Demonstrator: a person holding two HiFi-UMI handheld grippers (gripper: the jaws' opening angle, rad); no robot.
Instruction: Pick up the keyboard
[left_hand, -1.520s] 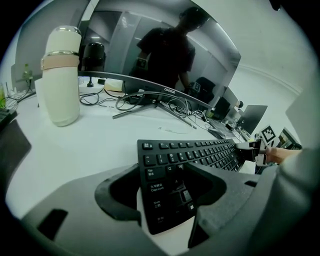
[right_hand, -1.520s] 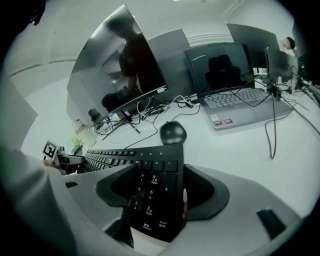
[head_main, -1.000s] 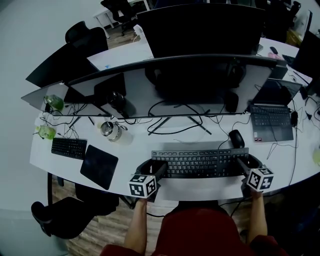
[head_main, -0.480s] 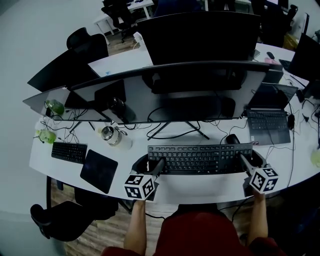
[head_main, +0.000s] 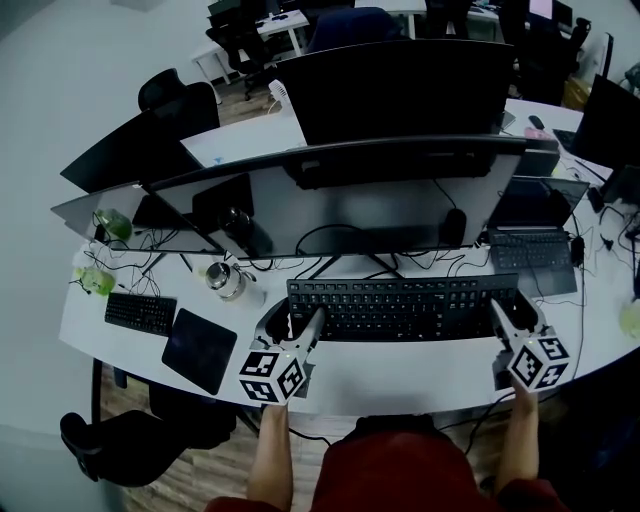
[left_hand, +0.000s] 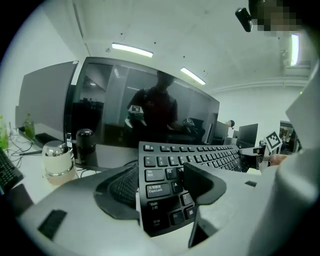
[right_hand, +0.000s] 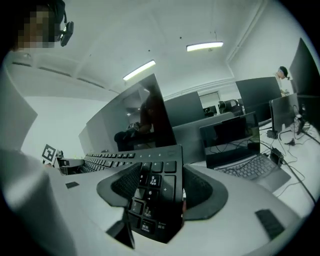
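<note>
A long black keyboard hangs level above the white desk, in front of the wide monitor. My left gripper is shut on its left end, and my right gripper is shut on its right end. In the left gripper view the keyboard runs away to the right, with its left key columns pinched in my left gripper. The right gripper view shows the number-pad end of the keyboard squeezed inside my right gripper.
A wide curved monitor stands just behind the keyboard, with cables under it. An open laptop sits at the right. On the left lie a small keyboard, a black pad and a metal-lidded jar.
Both grippers have risen together with the keyboard between them. The keyboard has left the desk and now covers the black mouse that showed behind it.
</note>
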